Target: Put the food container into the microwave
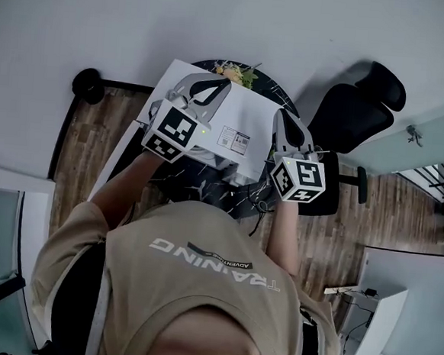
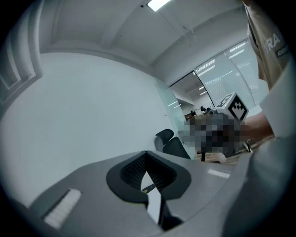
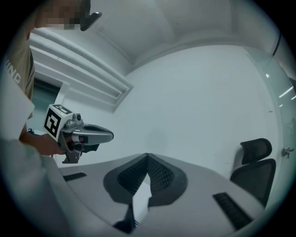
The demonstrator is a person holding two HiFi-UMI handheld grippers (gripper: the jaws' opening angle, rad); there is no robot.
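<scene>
A white microwave [image 1: 245,121] stands on a dark round table [image 1: 269,88], seen from above in the head view. Beyond its far edge lies the food container [image 1: 237,74] with green and pale food in it. My left gripper [image 1: 225,83] hovers over the microwave's left top, close to the container, with its jaws closed tip to tip and nothing between them [image 2: 146,152]. My right gripper [image 1: 280,113] hangs over the microwave's right top, also shut and empty [image 3: 147,155]. Both gripper views point up at the white wall, so neither shows the container.
A black office chair [image 1: 357,105] stands right of the table, also visible as the chair [image 2: 169,140] and the chair [image 3: 255,163]. A wood floor [image 1: 87,135] surrounds the table. A white wall lies behind. Glass partitions [image 1: 420,142] are to the right.
</scene>
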